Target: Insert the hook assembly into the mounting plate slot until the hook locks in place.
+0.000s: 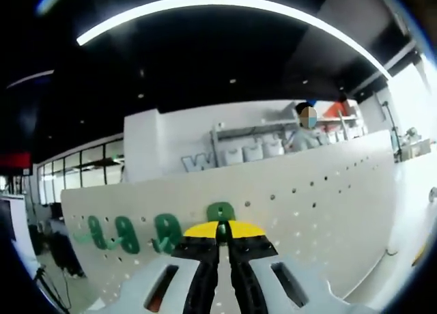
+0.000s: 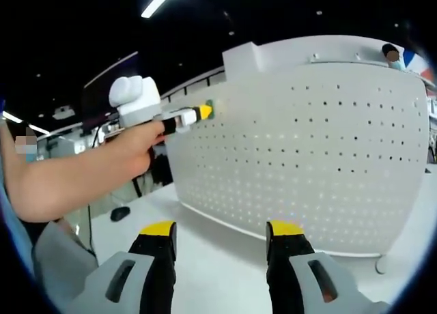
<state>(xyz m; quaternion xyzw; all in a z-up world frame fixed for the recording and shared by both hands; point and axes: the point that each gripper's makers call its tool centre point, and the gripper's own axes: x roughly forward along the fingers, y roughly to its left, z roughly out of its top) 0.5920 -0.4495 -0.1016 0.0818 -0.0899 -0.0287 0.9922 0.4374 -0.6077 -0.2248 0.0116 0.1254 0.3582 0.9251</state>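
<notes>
The white perforated mounting plate (image 2: pixel 307 157) stands upright on the white bench (image 2: pixel 205 239) and takes up the centre and right of the right gripper view. In the left gripper view the same plate (image 1: pixel 307 205) runs as a broad band from lower left to right, its rows of small holes plain to see.

In the right gripper view a person's bare forearm and hand (image 2: pixel 133 150) reach in from the left edge, holding the left tool (image 2: pixel 205 112) up against the plate's upper left edge. Its yellow tips meet a small green piece right at the plate's face.

The right tool (image 2: pixel 222 232) rises from the bottom of its own view with its two yellow-capped jaws spread wide apart, nothing between them; it hangs over the bench, well short of the plate.

In the left gripper view the left tool (image 1: pixel 222 233) sits at bottom centre, its jaws pressed almost together and pinching the green hook assembly (image 1: pixel 221 218), whose rounded top pokes up just above the yellow tips and lies against the plate. To the left of it along the plate, three more green hooks (image 1: pixel 126 233) sit in a row, each hanging from the holes.
</notes>
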